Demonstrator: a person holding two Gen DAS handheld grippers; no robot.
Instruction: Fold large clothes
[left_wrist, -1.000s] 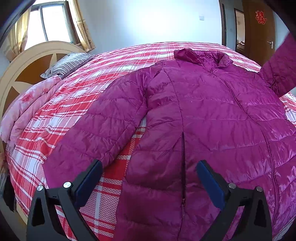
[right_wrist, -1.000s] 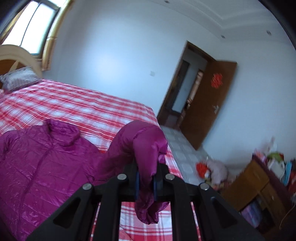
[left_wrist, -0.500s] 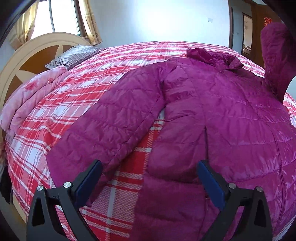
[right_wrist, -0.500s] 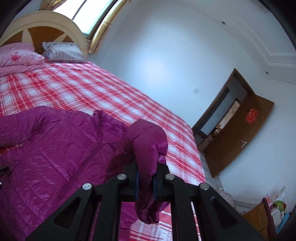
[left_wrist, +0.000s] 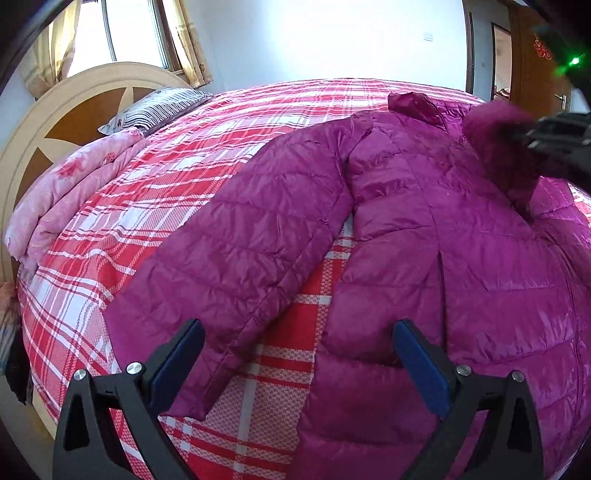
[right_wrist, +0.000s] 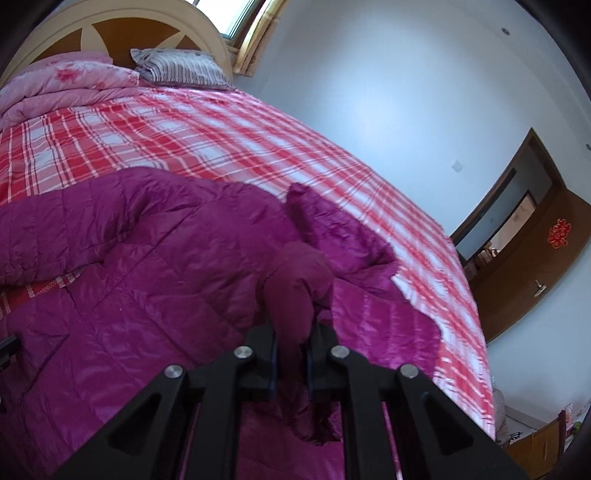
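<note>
In the right tool (right_wrist: 290, 363), jacket sleeve (right_wrist: 295, 295).

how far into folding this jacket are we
Early. Done: the purple jacket lies spread flat, front up, on the plaid bed. In hand: the right tool is shut on one sleeve, holding it over the jacket's chest. Left: the other sleeve lies stretched out to the side, unfolded; the left tool is open and empty above its cuff. The body shows no fold yet.
</note>
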